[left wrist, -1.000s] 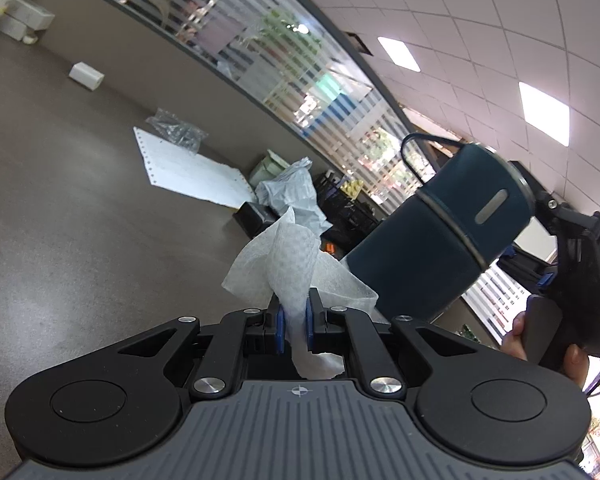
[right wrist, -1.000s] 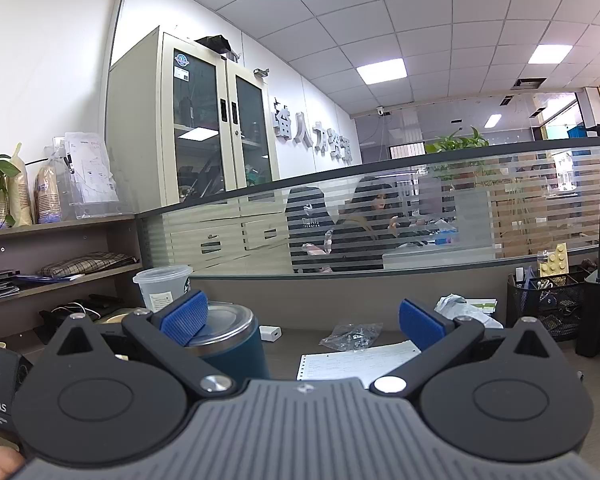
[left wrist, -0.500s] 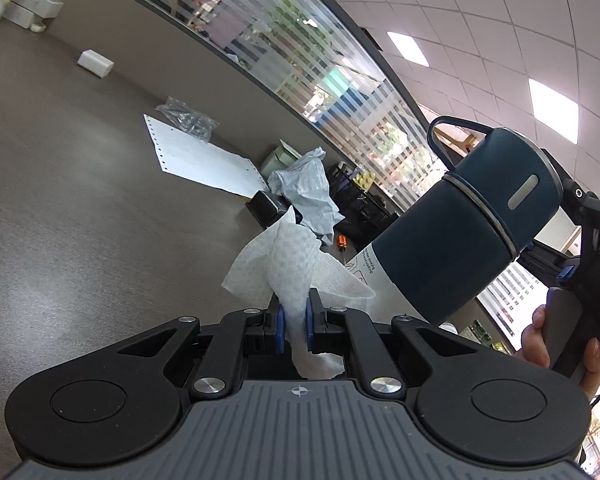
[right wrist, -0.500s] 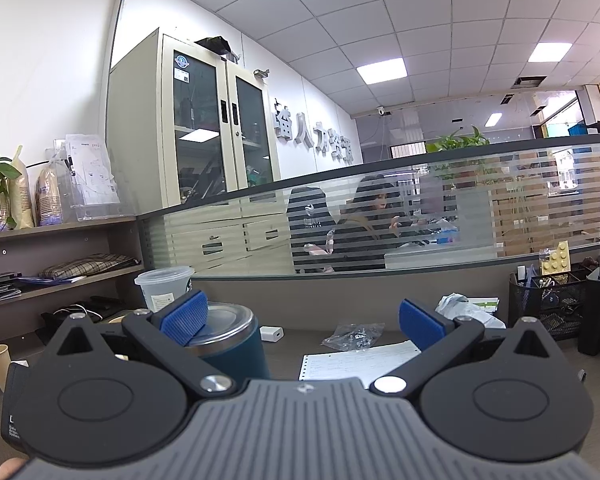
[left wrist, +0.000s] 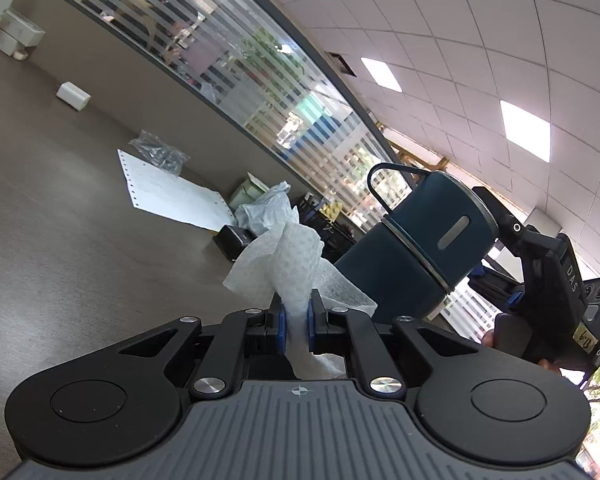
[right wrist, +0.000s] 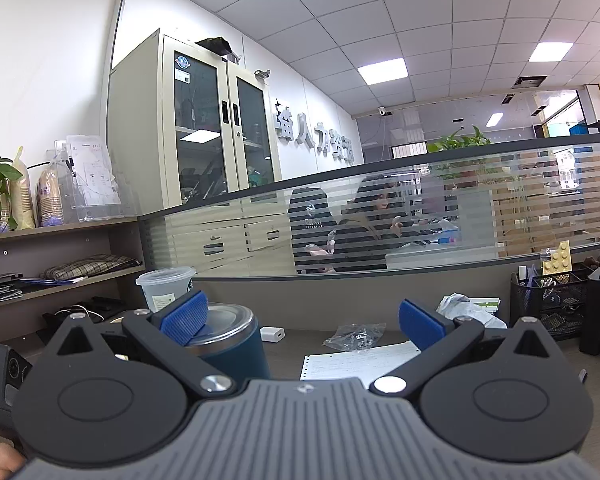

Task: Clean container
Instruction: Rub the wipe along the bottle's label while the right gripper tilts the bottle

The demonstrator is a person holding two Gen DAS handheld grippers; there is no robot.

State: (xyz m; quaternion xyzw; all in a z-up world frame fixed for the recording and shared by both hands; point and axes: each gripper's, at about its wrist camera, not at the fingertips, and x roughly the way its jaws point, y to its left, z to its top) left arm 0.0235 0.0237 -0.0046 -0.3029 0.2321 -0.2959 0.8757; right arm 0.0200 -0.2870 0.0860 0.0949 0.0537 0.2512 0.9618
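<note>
My left gripper [left wrist: 296,320] is shut on a crumpled white paper towel [left wrist: 288,256], which sticks up ahead of the pads. Just right of the towel stands a dark blue lidded cup [left wrist: 416,252] with a wire handle and a steel rim, apart from the towel. In the right wrist view the same cup [right wrist: 236,344] stands on the desk behind the left blue pad [right wrist: 184,318], which overlaps its lid. My right gripper [right wrist: 302,320] stands wide open with nothing between its pads. A hand holds its body [left wrist: 556,276] next to the cup's lid.
On the brown desk [left wrist: 60,240] lie a perforated printed sheet [left wrist: 168,192], a clear plastic bag [left wrist: 156,152], a crumpled tissue [left wrist: 264,208] and a white charger [left wrist: 73,96]. A clear plastic cup [right wrist: 166,286] stands behind the blue cup. A black mesh organiser [right wrist: 548,300] stands at right, under a striped glass partition.
In the left wrist view the cup now looks a little smaller and lower, with the towel still gripped. The right wrist view is unchanged.
</note>
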